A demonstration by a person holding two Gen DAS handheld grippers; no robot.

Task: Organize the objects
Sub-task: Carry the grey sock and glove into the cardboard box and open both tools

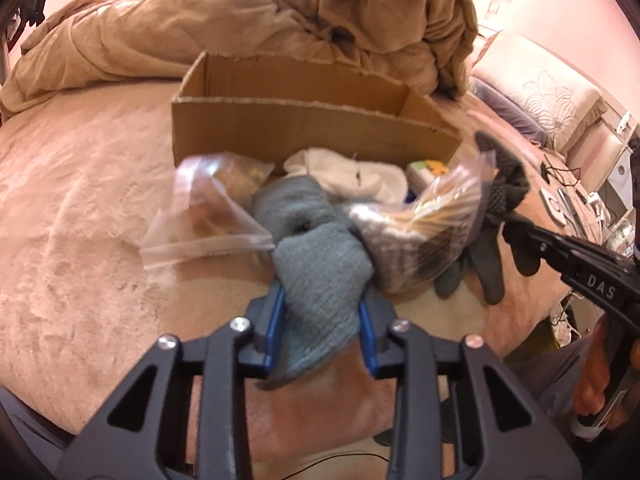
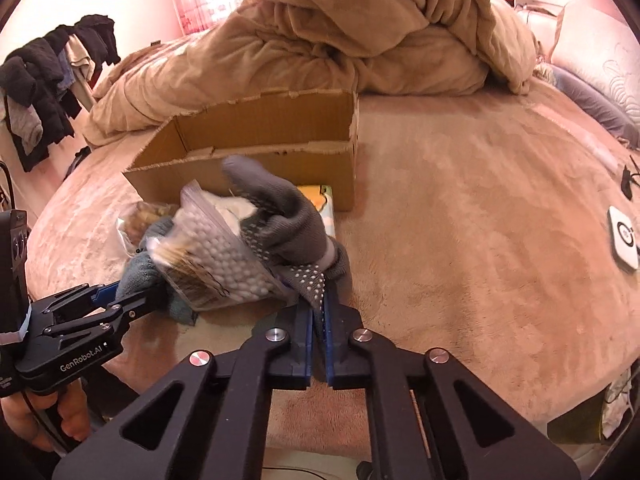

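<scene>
My left gripper [image 1: 322, 312] is shut on a blue-grey knitted cloth [image 1: 320, 264], lifted at the near edge of a pile on the bed. My right gripper [image 2: 318, 300] is shut on a grey dotted work glove [image 2: 288, 220], which hangs at the right in the left wrist view [image 1: 504, 192]. A clear bag of cotton swabs [image 1: 424, 232] rests between cloth and glove, seen also in the right wrist view [image 2: 224, 256]. Another clear zip bag [image 1: 208, 208] lies left. An open cardboard box [image 1: 304, 120] stands behind the pile; it looks empty [image 2: 256, 136].
White socks [image 1: 360, 176] and a small yellow-green packet [image 1: 428, 170] lie against the box front. A crumpled tan duvet [image 1: 248, 28] fills the back of the bed. A pillow [image 1: 540, 92] lies right. A small white device [image 2: 622, 242] and cables sit on the right.
</scene>
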